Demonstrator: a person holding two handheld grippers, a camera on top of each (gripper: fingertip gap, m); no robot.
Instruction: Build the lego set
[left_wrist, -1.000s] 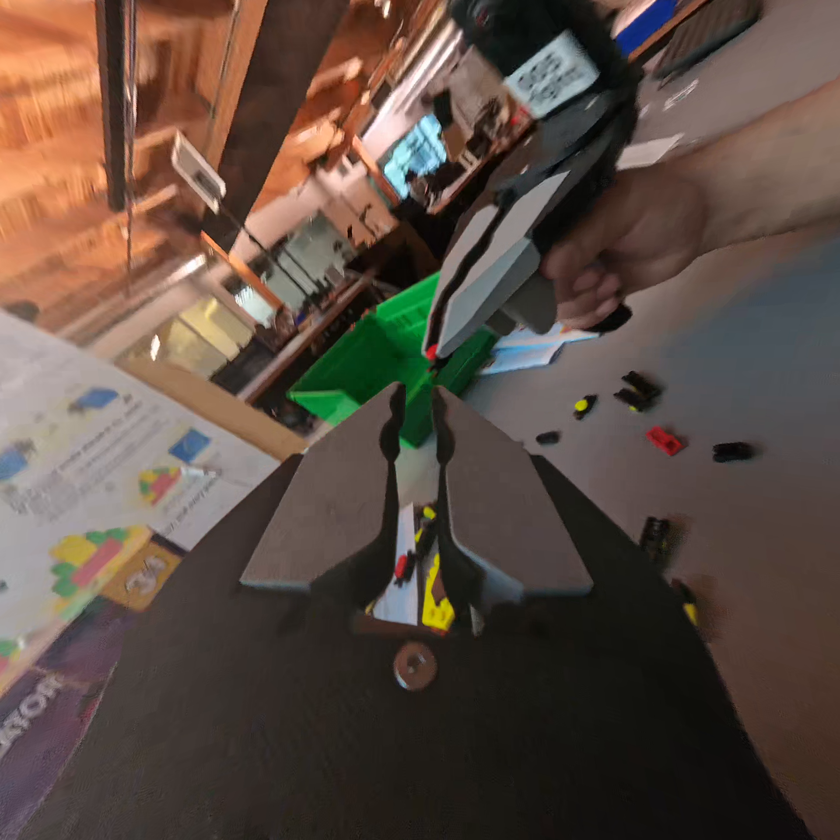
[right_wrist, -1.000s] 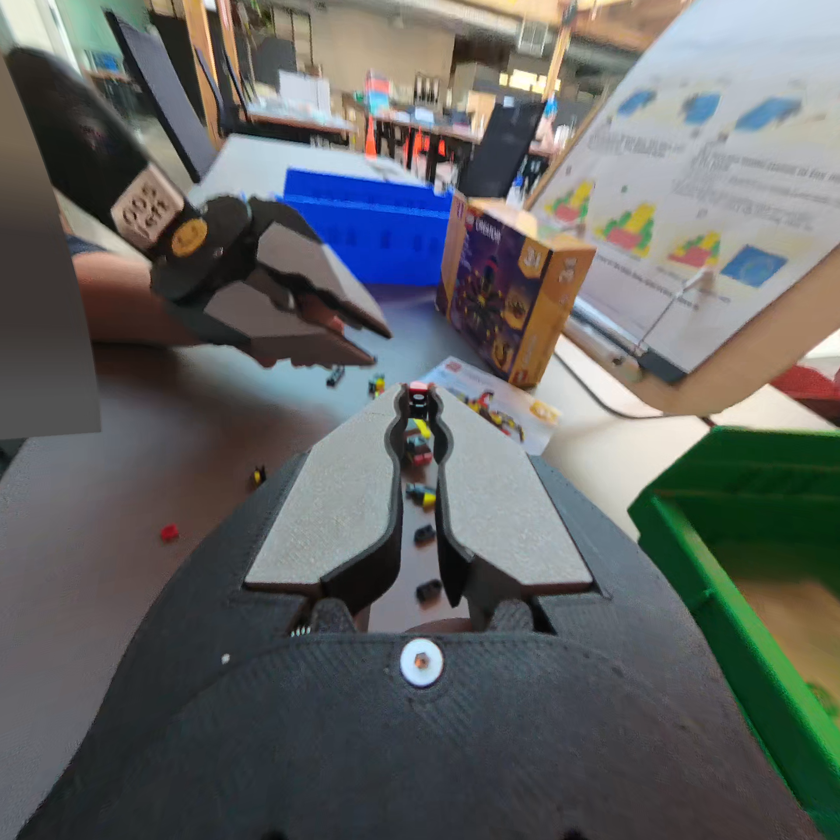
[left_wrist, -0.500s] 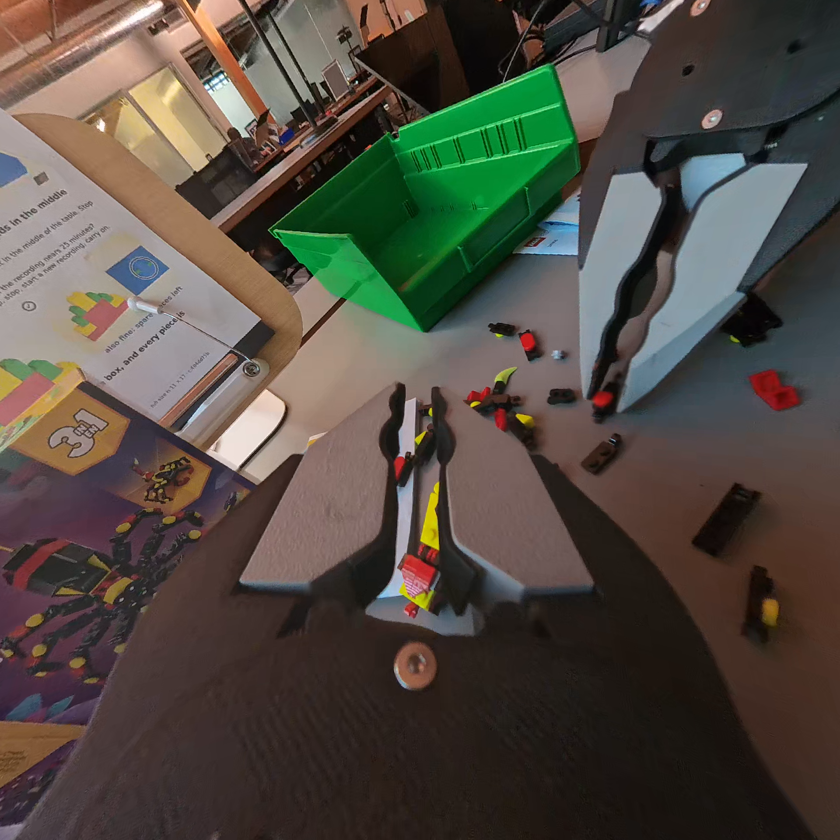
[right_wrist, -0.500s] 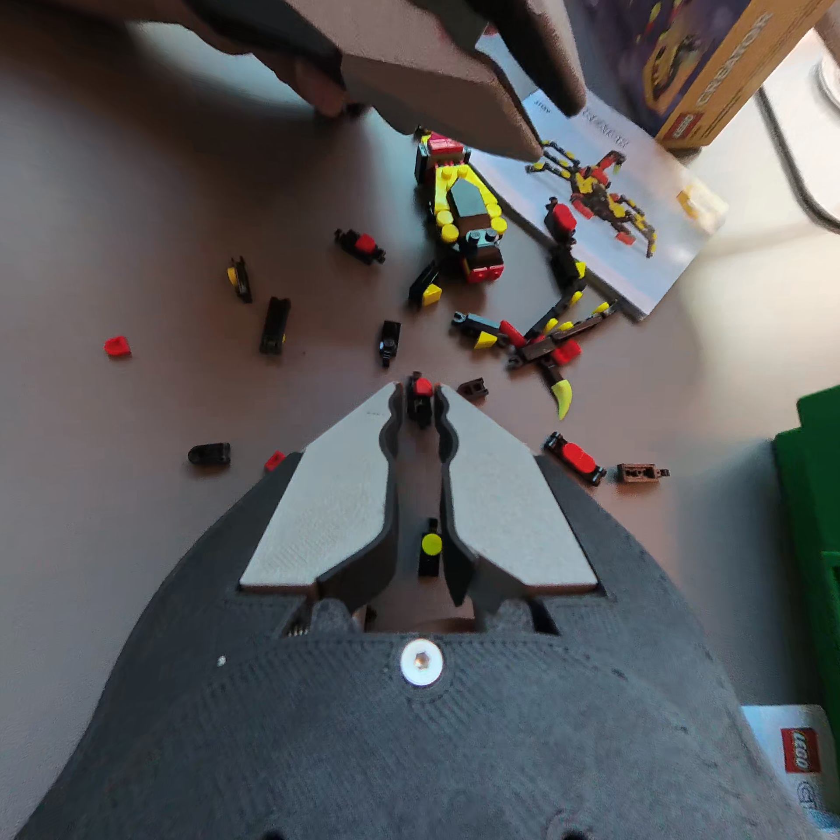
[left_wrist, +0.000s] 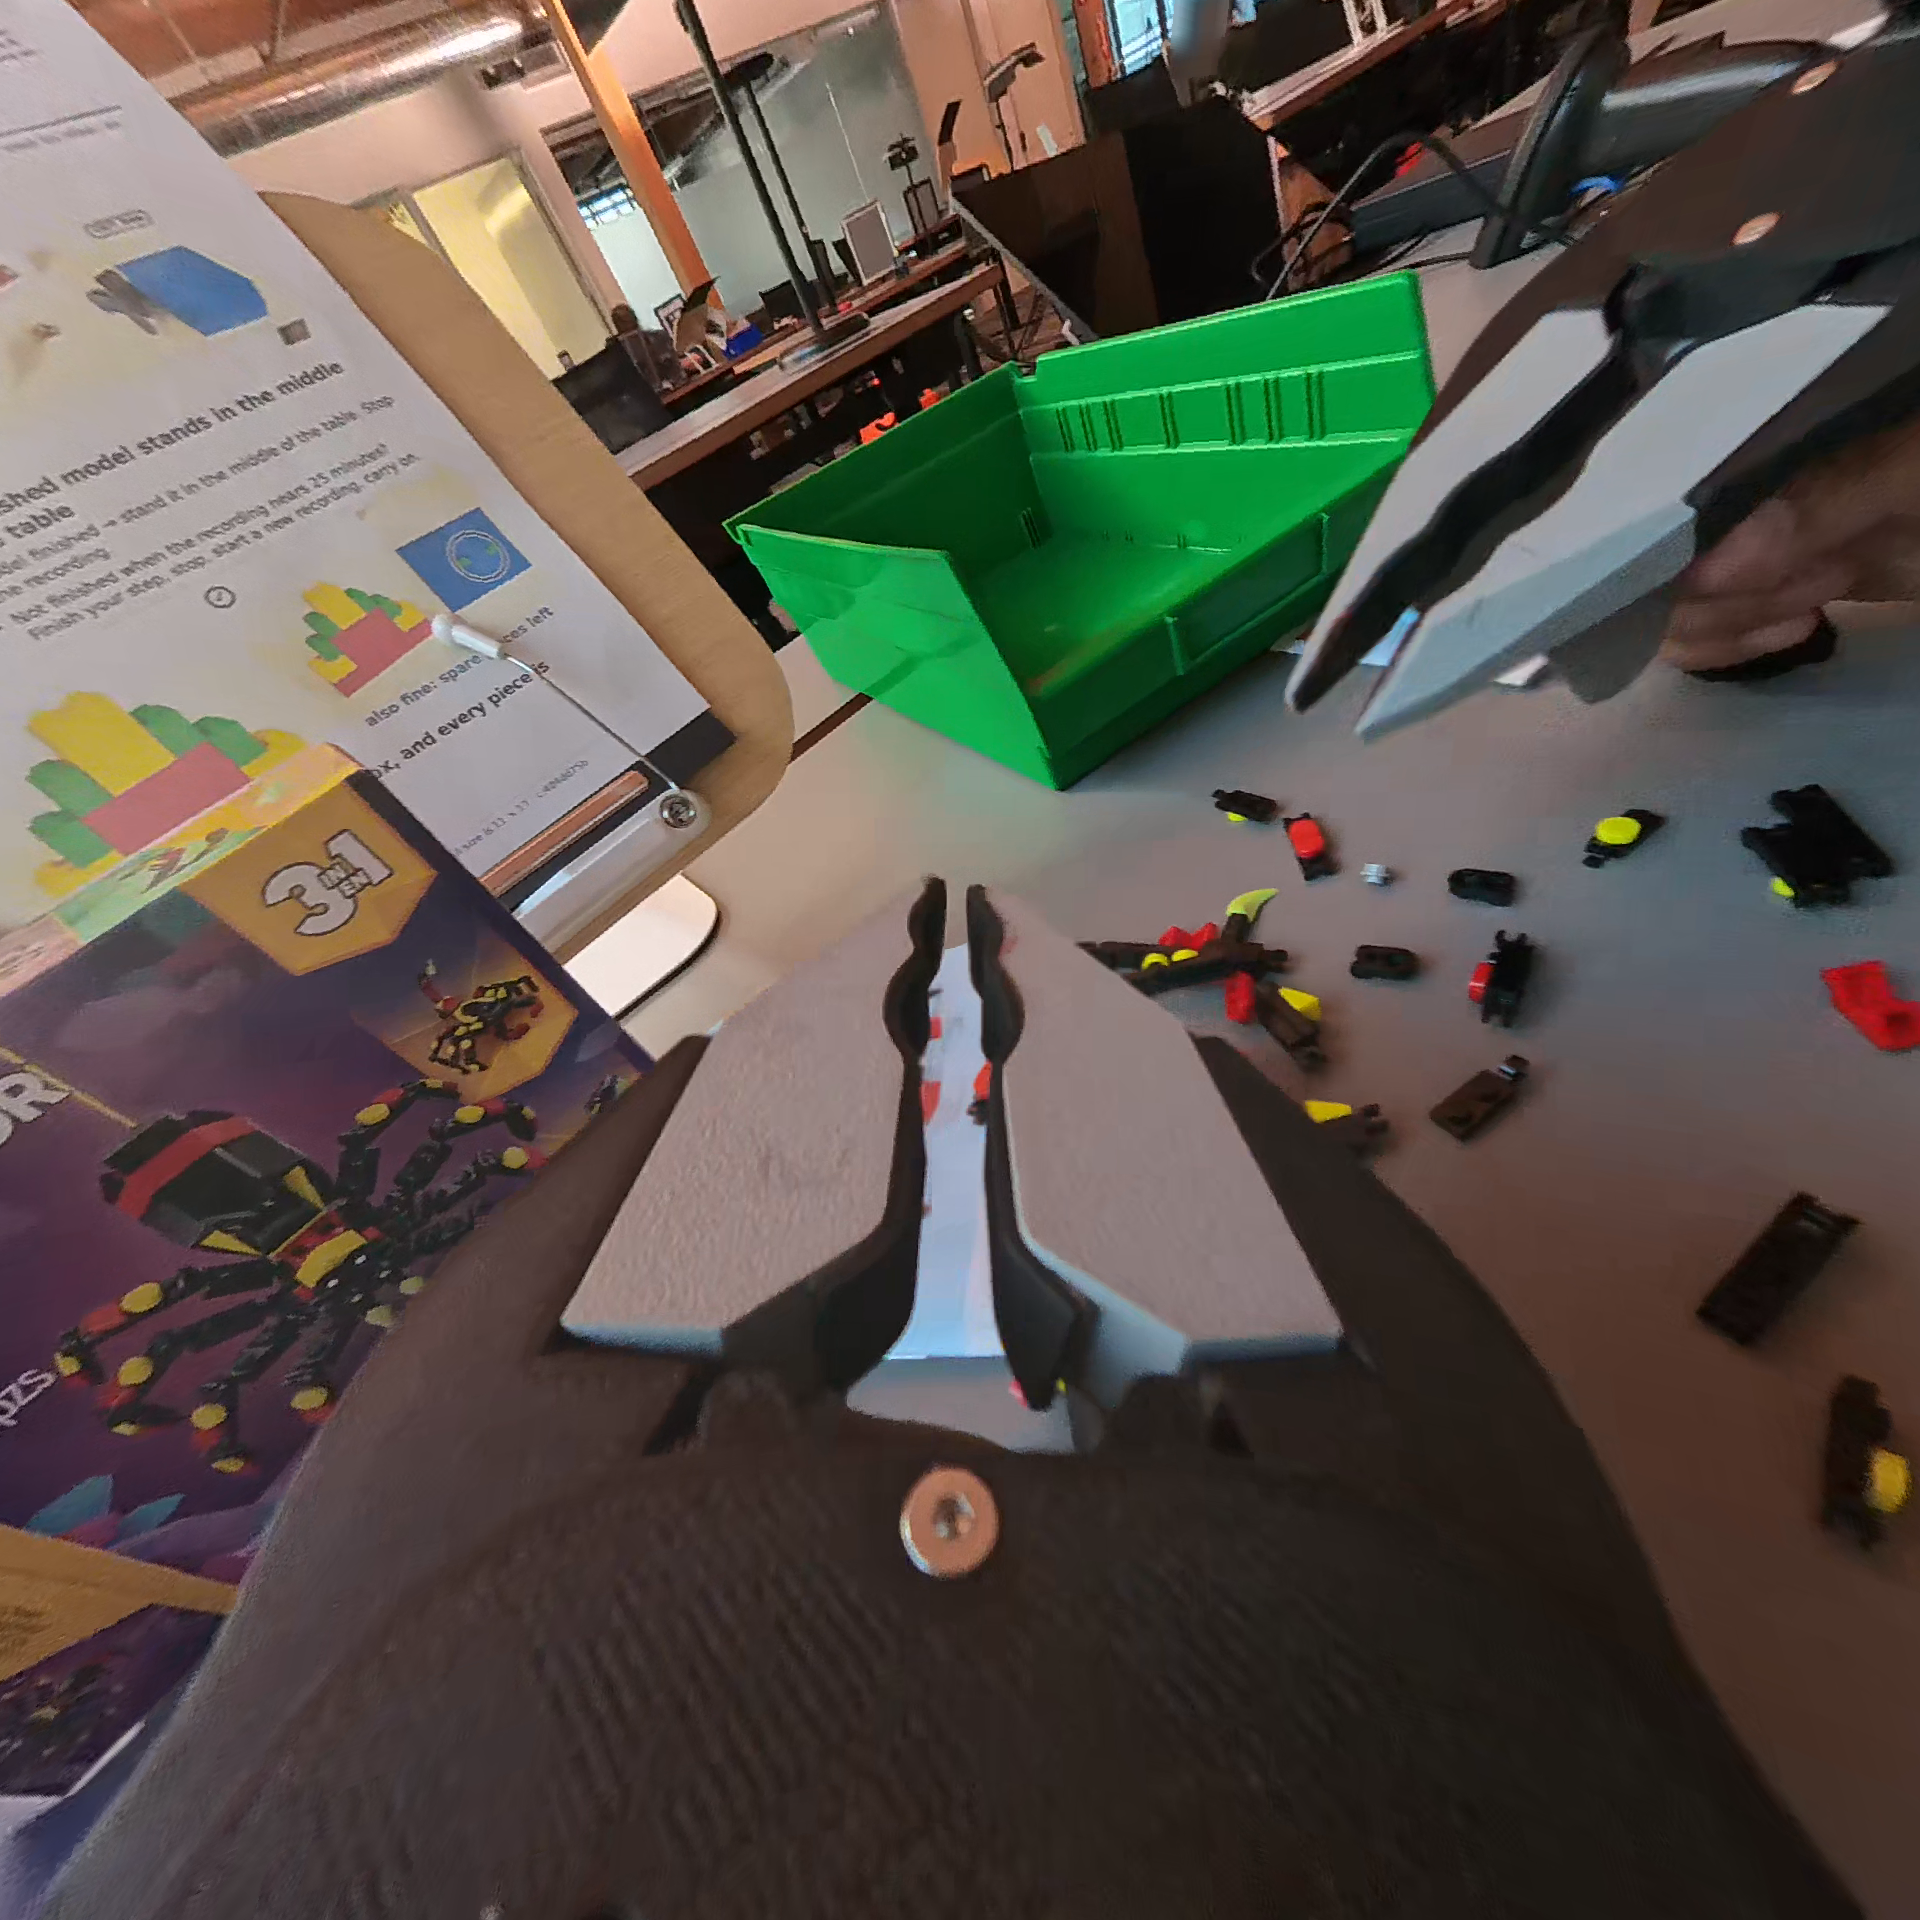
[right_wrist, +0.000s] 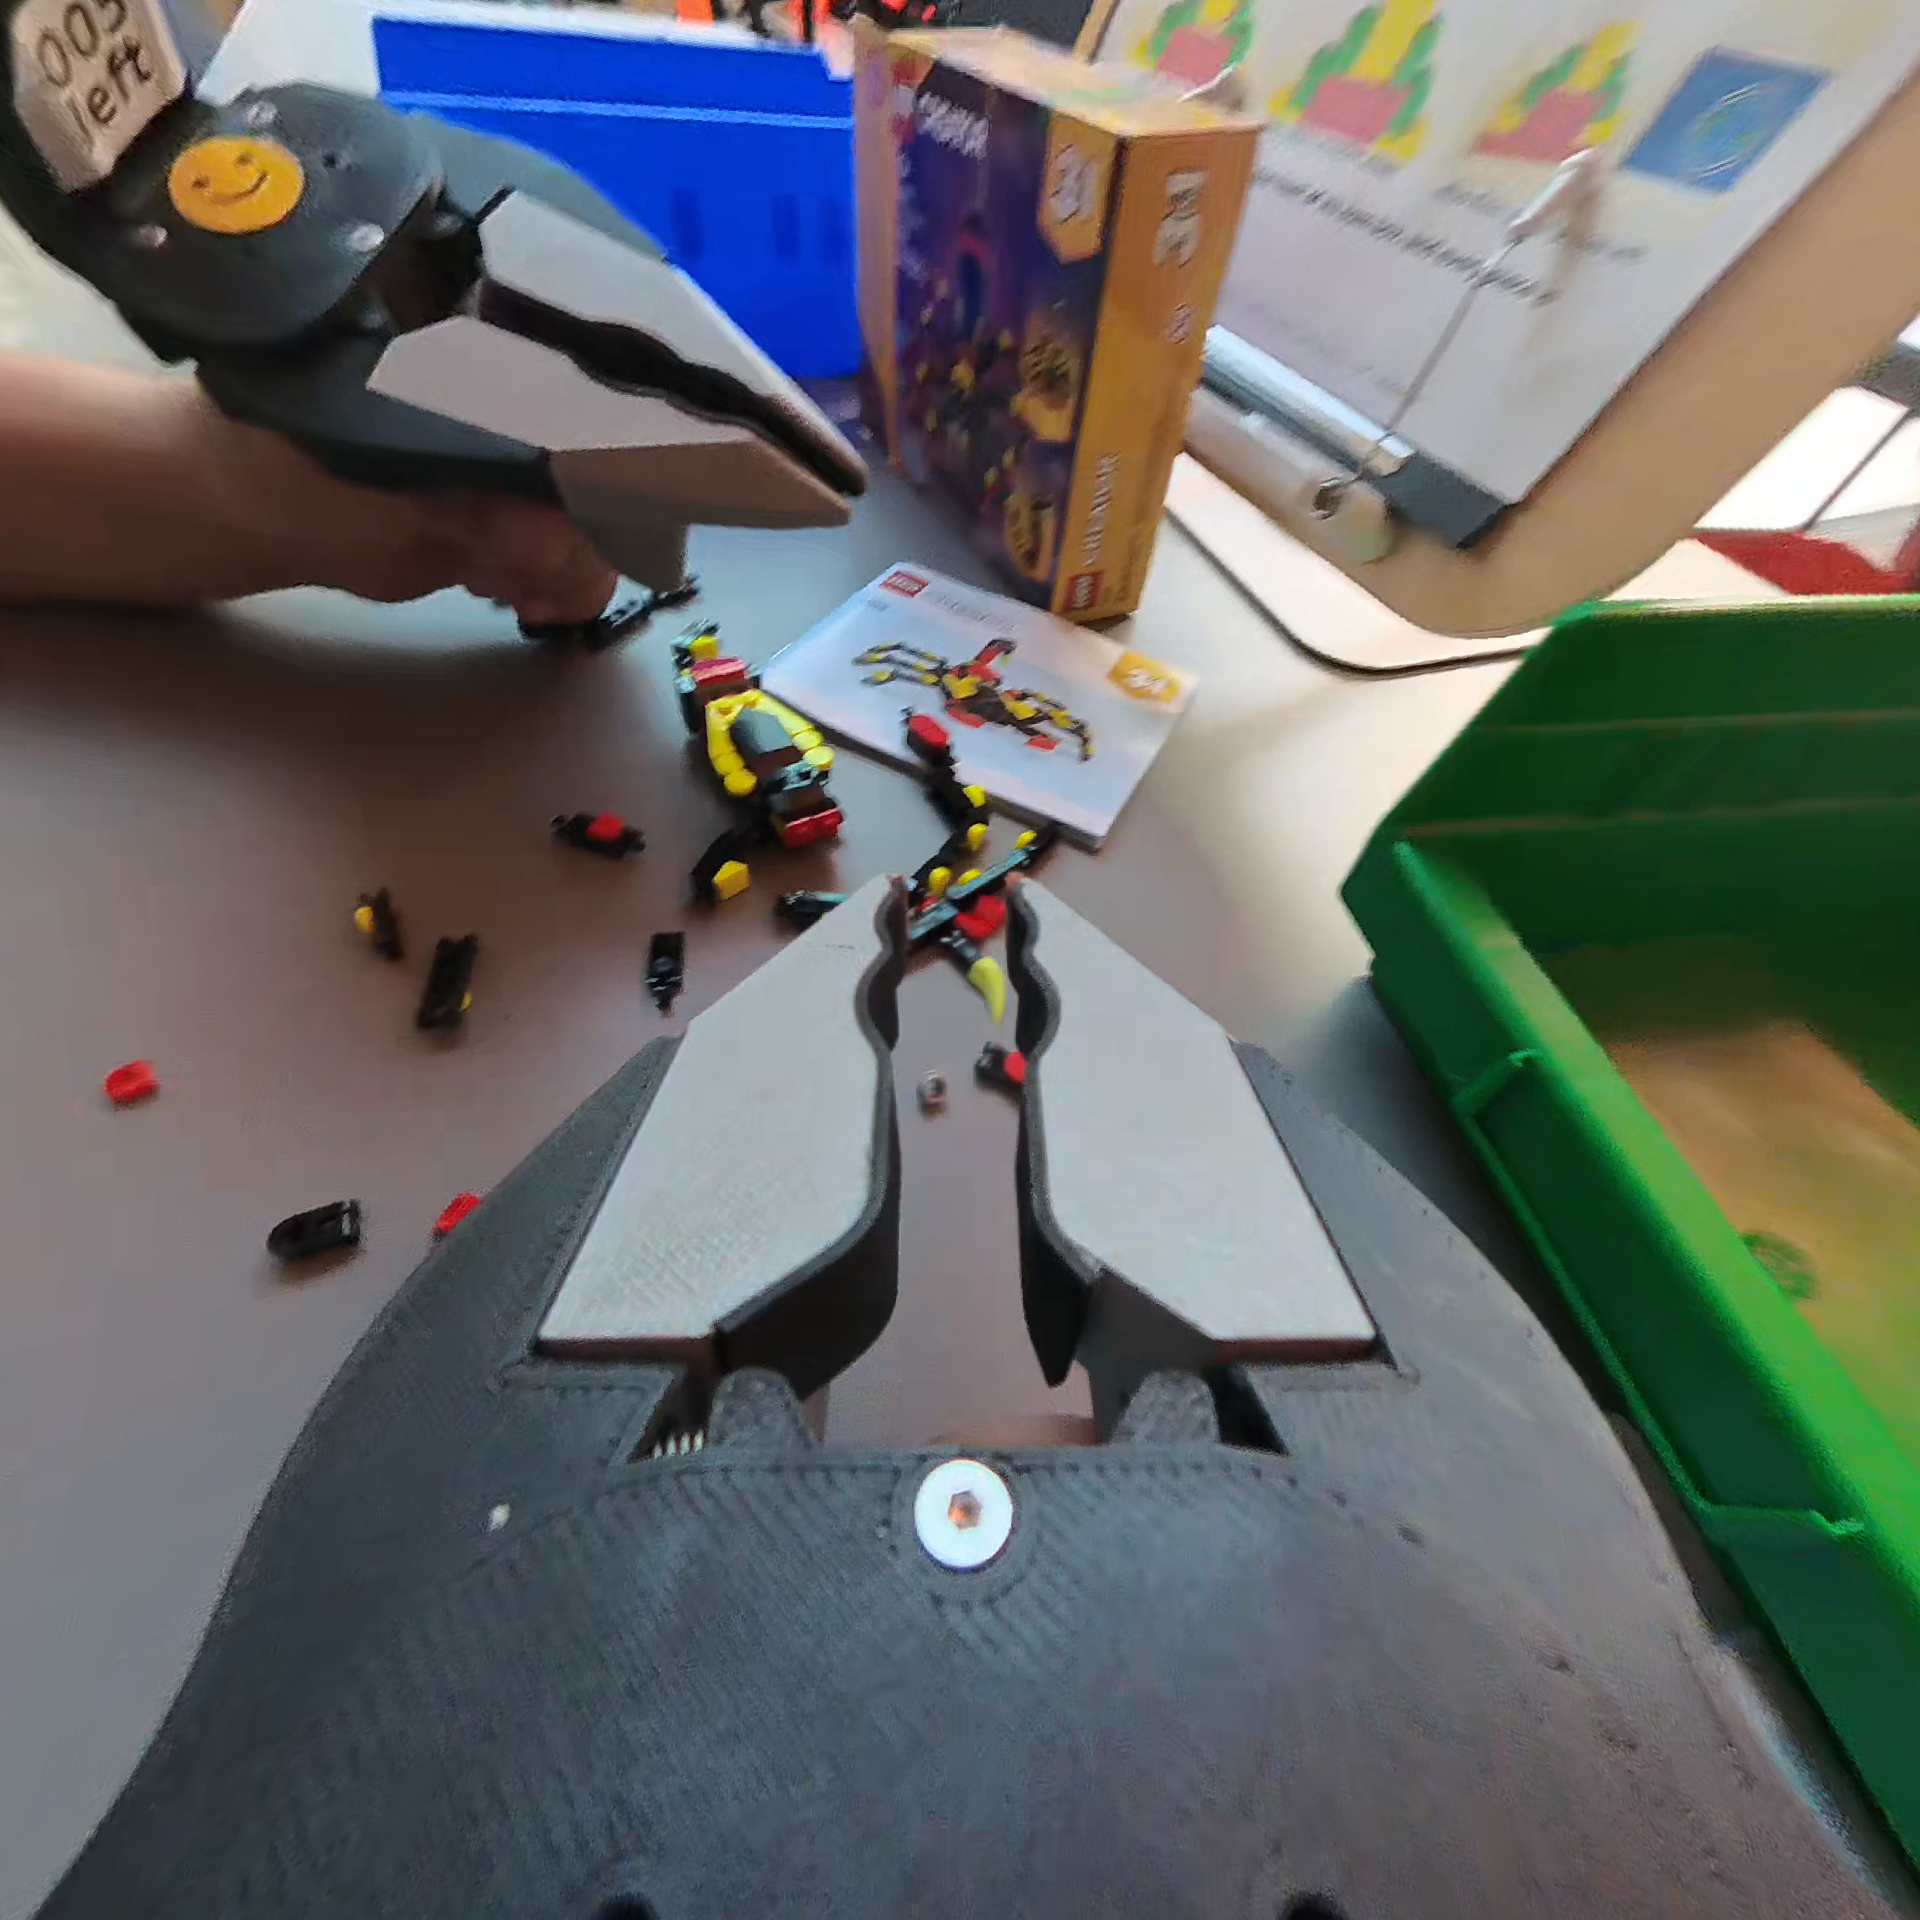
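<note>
In the left wrist view, the left gripper (left_wrist: 948, 902) was held above the grey table (left_wrist: 1662, 1143), pointing forward and slightly down, its two fingers nearly together with only a thin slit at the tips and nothing gripped between them. Through the slit showed a white instruction booklet (left_wrist: 951, 1226) lying on the table beneath. Left of the fingers stood a purple and yellow toy box (left_wrist: 260, 1122), with a sheet on a wooden clipboard stand (left_wrist: 644, 582) behind it. Ahead and to the right sat a green bin (left_wrist: 1091, 561). Right of the fingertips, loose black, red and yellow bricks (left_wrist: 1226, 956) lay scattered on the table. The right gripper (left_wrist: 1340, 696) hovered at upper right, tilted down toward the table, a hand (left_wrist: 1808, 561) behind it. In the right wrist view, the right gripper (right_wrist: 951, 899) pointed forward and down over the table, its fingers apart with a clear gap, gripping nothing. Seen through the gap lay a leg-like assembly with a yellow claw (right_wrist: 966, 935); it was on the table below, not touched by the pads. A partly built yellow and black model (right_wrist: 758, 758) lay ahead to the left, beside the booklet (right_wrist: 997, 707). The left gripper (right_wrist: 847, 494) hovered at upper left, fingers closed to a point, held in a hand (right_wrist: 447, 540). The green bin (right_wrist: 1662, 935) stood just to the right.
</note>
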